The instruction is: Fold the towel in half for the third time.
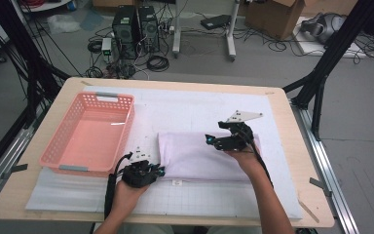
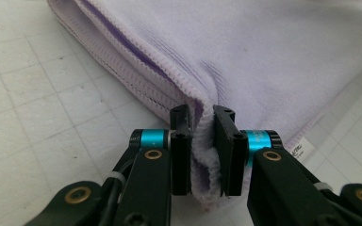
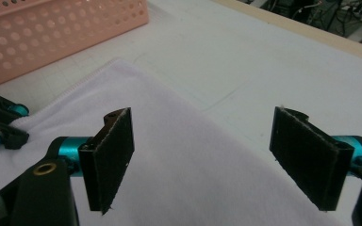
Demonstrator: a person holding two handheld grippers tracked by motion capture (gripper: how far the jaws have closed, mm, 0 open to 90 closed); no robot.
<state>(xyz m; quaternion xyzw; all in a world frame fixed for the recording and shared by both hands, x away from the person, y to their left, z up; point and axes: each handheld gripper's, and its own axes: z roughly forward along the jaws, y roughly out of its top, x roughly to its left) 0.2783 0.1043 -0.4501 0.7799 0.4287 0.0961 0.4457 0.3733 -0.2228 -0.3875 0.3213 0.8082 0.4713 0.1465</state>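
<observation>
Left gripper view: left hand-held gripper [image 2: 202, 150] pinches folded lilac towel's [image 2: 264, 56] corner.

The towel [image 1: 197, 155] is pale lilac, soft and folded into a flat rectangle of several layers with stitched hems. It lies just right of the basket [image 1: 90, 131], long side across. Its near left corner is bunched and lifted, layers squeezed together there. A small white label [image 2: 301, 149] sticks out from its near edge.
</observation>
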